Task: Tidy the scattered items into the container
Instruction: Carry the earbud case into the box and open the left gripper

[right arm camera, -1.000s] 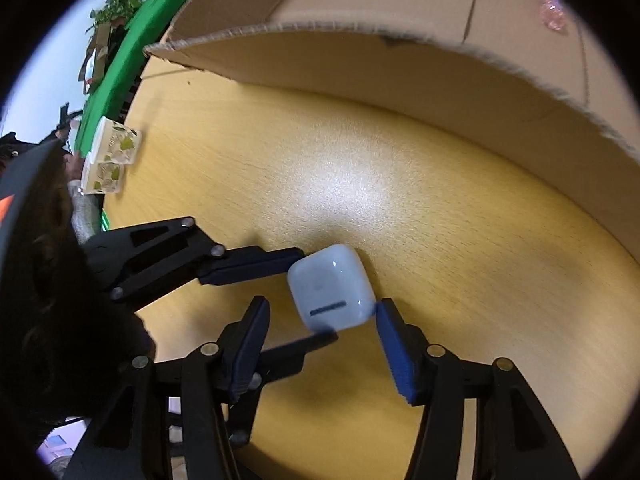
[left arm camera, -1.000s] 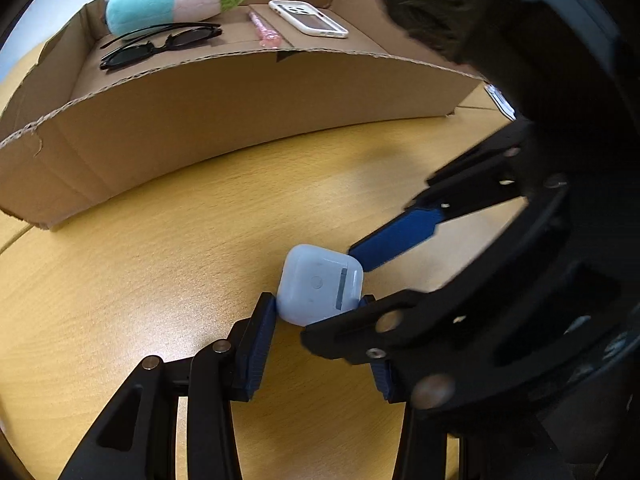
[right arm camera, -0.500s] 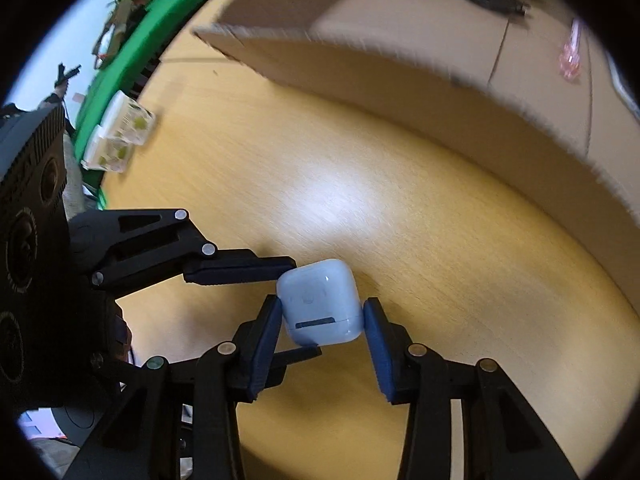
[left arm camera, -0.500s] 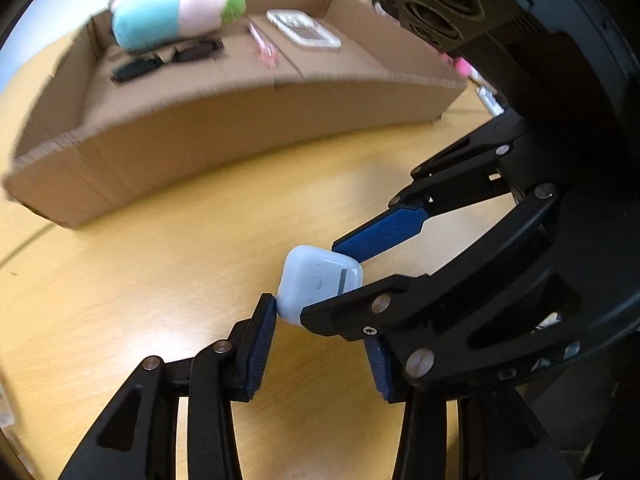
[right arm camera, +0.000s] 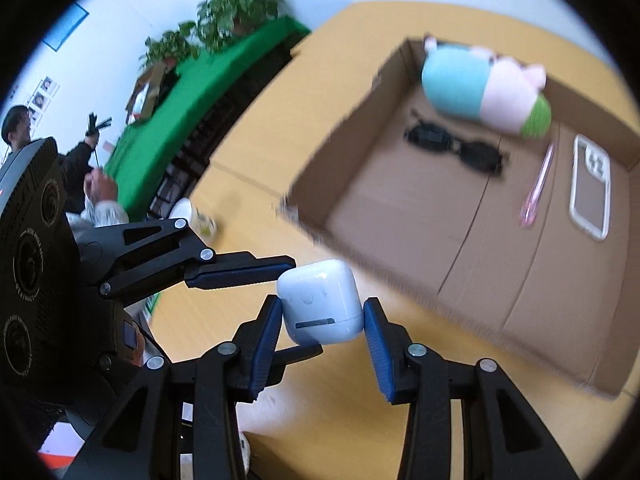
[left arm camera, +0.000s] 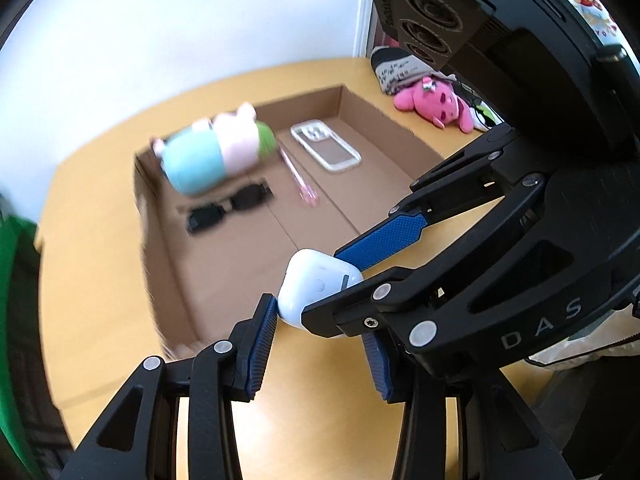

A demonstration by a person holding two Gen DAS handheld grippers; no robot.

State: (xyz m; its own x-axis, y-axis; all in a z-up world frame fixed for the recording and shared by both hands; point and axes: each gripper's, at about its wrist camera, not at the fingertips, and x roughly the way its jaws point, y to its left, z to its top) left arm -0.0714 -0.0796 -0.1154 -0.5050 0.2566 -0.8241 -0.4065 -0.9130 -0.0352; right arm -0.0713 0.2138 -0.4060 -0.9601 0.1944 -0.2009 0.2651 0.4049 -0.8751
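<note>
Currently the small white rounded earbud case [right arm camera: 320, 300] is pinched by both grippers, left gripper [left arm camera: 320, 344] and right gripper [right arm camera: 322, 320], above the wooden tabletop [left arm camera: 100, 280] beside the shallow cardboard box [right arm camera: 520, 272], which holds a plush toy [right arm camera: 484, 88], black sunglasses [right arm camera: 456, 148], pink pen [right arm camera: 536, 188] and phone [right arm camera: 590, 188].

A big yellow wooden table [right arm camera: 256, 152] fills most of the room. The wall [left arm camera: 180, 28] behind it is plain and white. A long green cloth [right arm camera: 208, 84] covers a bench by the wall, and leafy plants [right arm camera: 236, 4] stand on it. Small pictures [right arm camera: 42, 94] hang on the wall. A person [right arm camera: 24, 136] is over in the far corner.
</note>
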